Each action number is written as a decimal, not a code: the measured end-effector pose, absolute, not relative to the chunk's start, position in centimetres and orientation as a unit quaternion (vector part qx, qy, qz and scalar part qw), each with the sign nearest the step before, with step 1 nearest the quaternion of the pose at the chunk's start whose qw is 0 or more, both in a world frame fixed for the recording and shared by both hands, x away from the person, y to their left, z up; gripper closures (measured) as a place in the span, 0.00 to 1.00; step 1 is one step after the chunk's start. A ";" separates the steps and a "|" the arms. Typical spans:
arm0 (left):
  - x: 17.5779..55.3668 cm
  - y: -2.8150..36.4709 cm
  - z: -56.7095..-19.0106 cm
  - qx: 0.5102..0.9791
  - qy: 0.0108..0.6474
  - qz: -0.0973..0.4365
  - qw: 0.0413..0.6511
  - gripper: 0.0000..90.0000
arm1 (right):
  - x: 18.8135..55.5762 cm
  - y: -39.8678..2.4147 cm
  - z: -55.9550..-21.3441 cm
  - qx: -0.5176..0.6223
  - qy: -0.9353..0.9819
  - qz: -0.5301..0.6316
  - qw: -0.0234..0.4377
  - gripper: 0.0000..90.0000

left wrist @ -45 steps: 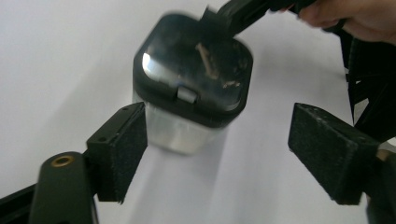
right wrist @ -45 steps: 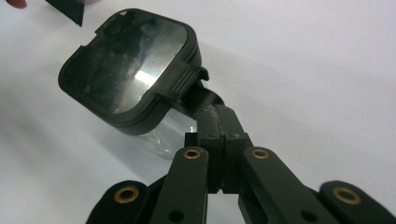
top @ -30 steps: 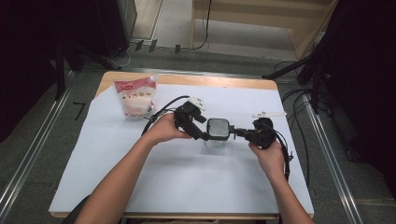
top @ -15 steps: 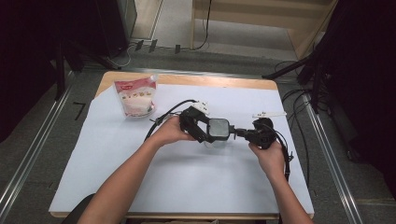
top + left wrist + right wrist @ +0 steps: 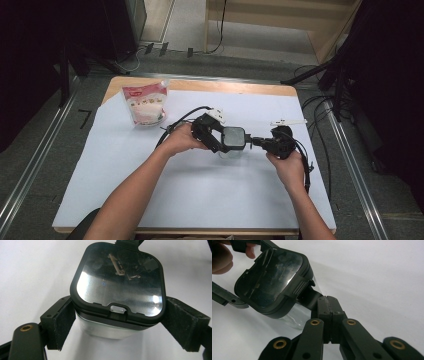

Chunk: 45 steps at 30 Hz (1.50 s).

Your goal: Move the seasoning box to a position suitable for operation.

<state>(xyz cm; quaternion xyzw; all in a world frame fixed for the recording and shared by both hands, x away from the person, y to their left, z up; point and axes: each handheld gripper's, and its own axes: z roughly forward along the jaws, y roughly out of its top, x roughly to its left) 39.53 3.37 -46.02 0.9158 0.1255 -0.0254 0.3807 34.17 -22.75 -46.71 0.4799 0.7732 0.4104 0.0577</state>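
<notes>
No text on the white-and-red bag (image 5: 146, 104) is legible.

glossy black plastic lid (image 5: 117, 282) on a clear container (image 5: 297, 315); matt white table cover (image 5: 150, 170).

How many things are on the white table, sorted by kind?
Clear container with black lid: 1
Red and white pouch: 1
Small white tool: 1
Grippers held by hands: 2, left gripper and right gripper
Total: 5
</notes>
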 end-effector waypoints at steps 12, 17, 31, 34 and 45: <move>39.4 3.3 -45.5 0.925 0.113 -0.016 0.363 0.18 | 34.2 -22.3 -46.7 0.477 0.777 0.406 0.058 1.00; 39.1 3.3 -44.9 0.920 0.112 -0.007 0.376 0.18 | 34.1 -22.2 -46.8 0.471 0.781 0.406 0.059 1.00; 38.9 2.8 -43.6 0.925 0.112 0.003 0.363 0.20 | 34.0 -22.1 -46.8 0.476 0.777 0.408 0.053 1.00; 39.1 2.8 -43.4 0.925 0.123 -0.001 0.358 0.19 | 34.0 -22.1 -46.8 0.474 0.777 0.411 0.053 1.00; 39.1 2.5 -42.5 0.915 0.132 -0.006 0.382 0.21 | 34.1 -22.2 -46.8 0.474 0.776 0.413 0.050 1.00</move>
